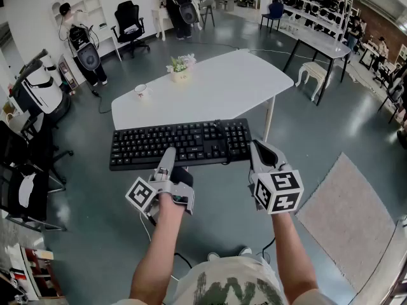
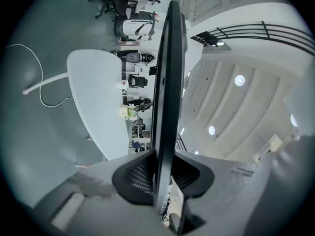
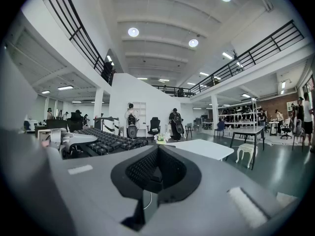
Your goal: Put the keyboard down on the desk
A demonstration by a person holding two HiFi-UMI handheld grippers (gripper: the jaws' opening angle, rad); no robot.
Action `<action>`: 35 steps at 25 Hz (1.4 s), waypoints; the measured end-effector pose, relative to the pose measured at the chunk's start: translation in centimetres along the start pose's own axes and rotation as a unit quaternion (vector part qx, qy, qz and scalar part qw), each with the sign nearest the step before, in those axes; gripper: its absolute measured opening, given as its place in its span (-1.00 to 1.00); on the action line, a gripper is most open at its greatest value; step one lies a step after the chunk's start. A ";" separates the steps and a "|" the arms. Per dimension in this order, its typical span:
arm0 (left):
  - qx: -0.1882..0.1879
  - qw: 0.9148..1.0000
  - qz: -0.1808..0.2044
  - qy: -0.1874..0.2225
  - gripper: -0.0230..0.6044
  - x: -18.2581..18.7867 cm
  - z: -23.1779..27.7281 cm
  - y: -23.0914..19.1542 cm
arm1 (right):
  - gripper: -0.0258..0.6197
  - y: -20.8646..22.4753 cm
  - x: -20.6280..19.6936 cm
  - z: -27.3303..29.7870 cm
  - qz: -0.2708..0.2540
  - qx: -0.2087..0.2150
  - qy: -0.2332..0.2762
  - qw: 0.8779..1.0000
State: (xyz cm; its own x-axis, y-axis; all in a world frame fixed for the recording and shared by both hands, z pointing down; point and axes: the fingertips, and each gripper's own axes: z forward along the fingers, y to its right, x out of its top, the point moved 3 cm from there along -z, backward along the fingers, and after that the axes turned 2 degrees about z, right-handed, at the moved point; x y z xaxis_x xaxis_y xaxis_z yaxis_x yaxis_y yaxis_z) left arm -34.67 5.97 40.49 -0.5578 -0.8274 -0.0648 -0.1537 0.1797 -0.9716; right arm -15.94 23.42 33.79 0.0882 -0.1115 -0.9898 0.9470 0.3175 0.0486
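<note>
A black keyboard hangs level in the air, over the near edge of the white desk and the floor in front of it. My left gripper is shut on the keyboard's front edge, left of its middle. In the left gripper view the keyboard shows edge-on as a dark slab clamped between the pads, with the left gripper at its base. My right gripper stands just off the keyboard's right end. In the right gripper view the right gripper has its pads together with nothing between them, and the keyboard lies to its left.
On the desk's far left part stand a small flower pot and a cup. Office chairs crowd the left side. A light rug lies on the floor at right, a white stool behind it.
</note>
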 end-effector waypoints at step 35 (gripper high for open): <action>0.022 1.000 0.003 0.018 -0.65 -4.8 18.4 -5.7 | -0.92 16.1 1.1 14.9 0.013 0.032 -0.015 0.999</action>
State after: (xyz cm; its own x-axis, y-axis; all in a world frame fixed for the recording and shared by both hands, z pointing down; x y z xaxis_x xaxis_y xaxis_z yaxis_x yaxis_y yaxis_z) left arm -16.13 -0.85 42.13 -0.5877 -0.8066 -0.0632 -0.1140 0.1600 -0.9805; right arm 3.98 14.38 35.47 0.1218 -0.1330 -0.9836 0.9619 0.2603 0.0839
